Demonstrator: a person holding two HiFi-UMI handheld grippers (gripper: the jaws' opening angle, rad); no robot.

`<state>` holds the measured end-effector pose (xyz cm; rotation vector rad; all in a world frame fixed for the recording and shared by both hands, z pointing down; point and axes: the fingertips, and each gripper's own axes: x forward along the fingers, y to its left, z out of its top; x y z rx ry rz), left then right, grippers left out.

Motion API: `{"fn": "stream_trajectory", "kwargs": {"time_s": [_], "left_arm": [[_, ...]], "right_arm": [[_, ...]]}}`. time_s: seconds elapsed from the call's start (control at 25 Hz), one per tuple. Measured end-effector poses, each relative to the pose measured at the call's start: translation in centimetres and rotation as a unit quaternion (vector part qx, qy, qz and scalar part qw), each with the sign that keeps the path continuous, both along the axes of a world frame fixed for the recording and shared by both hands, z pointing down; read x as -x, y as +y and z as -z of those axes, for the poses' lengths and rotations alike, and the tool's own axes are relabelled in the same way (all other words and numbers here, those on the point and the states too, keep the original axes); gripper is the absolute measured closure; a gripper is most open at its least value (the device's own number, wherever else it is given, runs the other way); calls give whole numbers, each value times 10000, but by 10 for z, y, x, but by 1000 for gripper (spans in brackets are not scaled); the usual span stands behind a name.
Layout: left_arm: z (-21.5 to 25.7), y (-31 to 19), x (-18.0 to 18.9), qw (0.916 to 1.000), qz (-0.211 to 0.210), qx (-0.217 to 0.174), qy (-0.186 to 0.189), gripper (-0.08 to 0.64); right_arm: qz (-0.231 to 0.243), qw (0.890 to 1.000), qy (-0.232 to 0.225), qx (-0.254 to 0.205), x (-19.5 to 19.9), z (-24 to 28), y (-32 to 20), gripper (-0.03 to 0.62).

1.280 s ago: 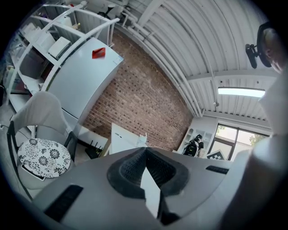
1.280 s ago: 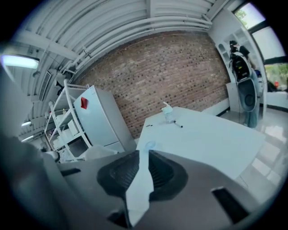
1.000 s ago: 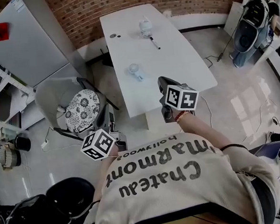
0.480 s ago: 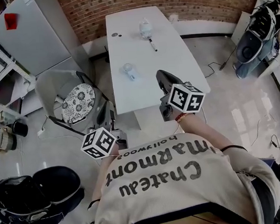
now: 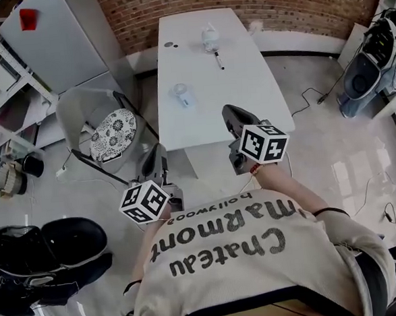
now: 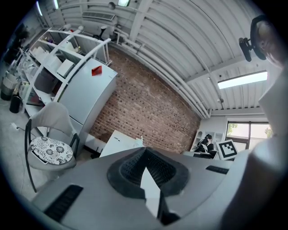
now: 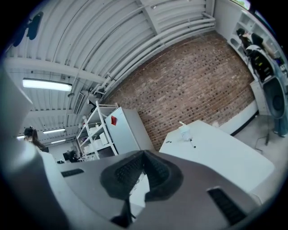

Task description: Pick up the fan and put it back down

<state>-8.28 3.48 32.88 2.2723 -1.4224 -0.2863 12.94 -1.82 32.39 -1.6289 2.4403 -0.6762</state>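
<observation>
A small white fan (image 5: 181, 94) stands on the long white table (image 5: 261, 89), left of its middle. My right gripper (image 5: 232, 114) hangs shut and empty over the table's near edge, well short of the fan and to its right. My left gripper (image 5: 157, 152) is shut too, off the table's near left corner, above the floor. In the left gripper view the pads meet (image 6: 145, 151) with the table (image 6: 118, 142) far ahead. In the right gripper view the jaws (image 7: 144, 153) are shut with nothing in them; the fan is hidden there.
A white bottle (image 5: 209, 35) and a pen (image 5: 218, 60) lie at the table's far end. A chair with a patterned cushion (image 5: 113, 134) stands left of the table, and a grey cabinet (image 5: 61, 35) stands behind that chair. A black bag (image 5: 53, 255) and cables lie on the floor.
The whole view has slid as the person stepped nearer the table. Both grippers came along toward its near end; the left one is closer to the table's corner. Both stayed shut.
</observation>
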Motion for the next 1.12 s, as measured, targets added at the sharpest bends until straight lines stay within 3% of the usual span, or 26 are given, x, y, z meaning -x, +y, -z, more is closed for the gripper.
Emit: {"fn": "stream_trajectory", "kwargs": {"time_s": [0.56, 1.12], "left_arm": [[-10, 53, -35, 9998, 129, 168, -56, 560], [-21, 95, -46, 9996, 200, 195, -13, 560]], "right_arm": [[135, 9993, 216, 285, -42, -22, 49, 589], [261, 9980, 395, 415, -53, -38, 86, 589]]}}
